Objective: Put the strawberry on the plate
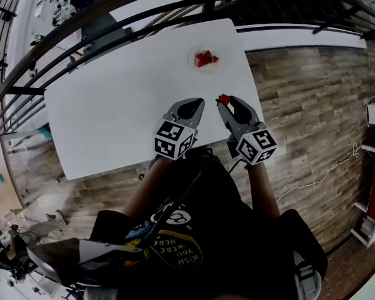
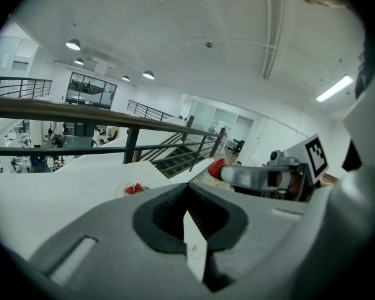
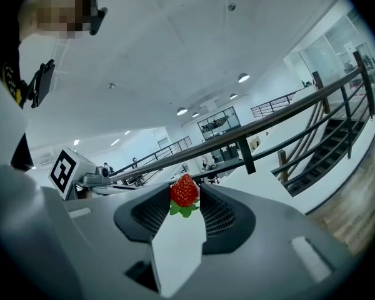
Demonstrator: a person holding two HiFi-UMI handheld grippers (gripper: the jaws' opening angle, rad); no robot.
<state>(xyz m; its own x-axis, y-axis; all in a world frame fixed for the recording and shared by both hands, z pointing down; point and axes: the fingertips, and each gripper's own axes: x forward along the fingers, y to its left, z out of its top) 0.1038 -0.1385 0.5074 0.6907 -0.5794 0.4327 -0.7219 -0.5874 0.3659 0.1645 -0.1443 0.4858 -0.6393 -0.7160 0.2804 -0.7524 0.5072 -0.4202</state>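
Head view: the right hand-held gripper (image 1: 224, 103) pinches a small red strawberry (image 1: 223, 99) over the white desk (image 1: 112, 111), with the plate (image 1: 194, 60) of berries (image 1: 205, 59) at twelve o'clock. Left gripper view: the left hand-held gripper (image 2: 189, 191) is closed and empty. Right gripper view: the strawberry stands upright, tip at twelve, leaves at six.
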